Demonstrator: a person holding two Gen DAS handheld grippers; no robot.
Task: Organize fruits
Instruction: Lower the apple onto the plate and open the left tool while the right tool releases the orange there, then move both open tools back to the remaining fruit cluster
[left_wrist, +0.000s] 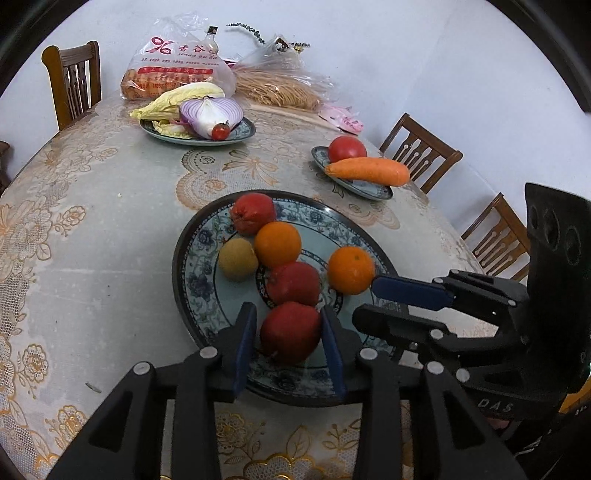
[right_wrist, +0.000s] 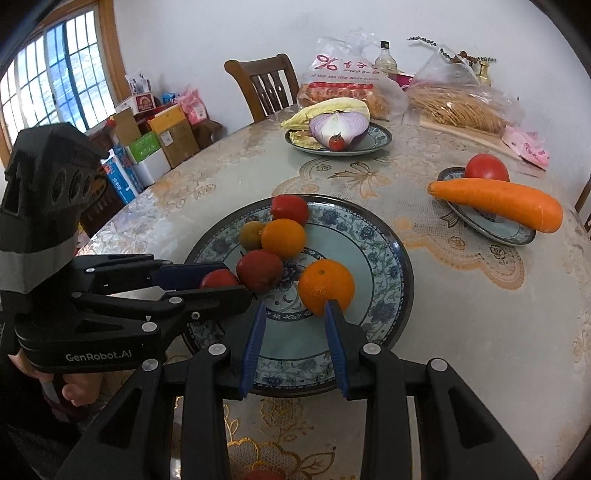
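Note:
A large blue-patterned plate (left_wrist: 195, 258) holds several fruits: three red ones, two oranges and a brownish-green one (left_wrist: 237, 259). My left gripper (left_wrist: 289, 325) is open with its jaws on either side of the nearest red fruit (left_wrist: 290, 331); small gaps show at both pads. My right gripper (right_wrist: 295, 314) is open and empty above the plate (right_wrist: 384, 258), its right finger just in front of an orange (right_wrist: 326, 286). The right gripper also shows in the left wrist view (left_wrist: 391, 302), next to that orange (left_wrist: 351, 270).
A small plate (left_wrist: 362, 186) with a carrot (left_wrist: 369, 170) and a tomato (left_wrist: 347, 148) stands at the right. A far plate (left_wrist: 243, 133) holds cabbage, half an onion and a cherry tomato. Bagged food lies behind. Wooden chairs ring the table.

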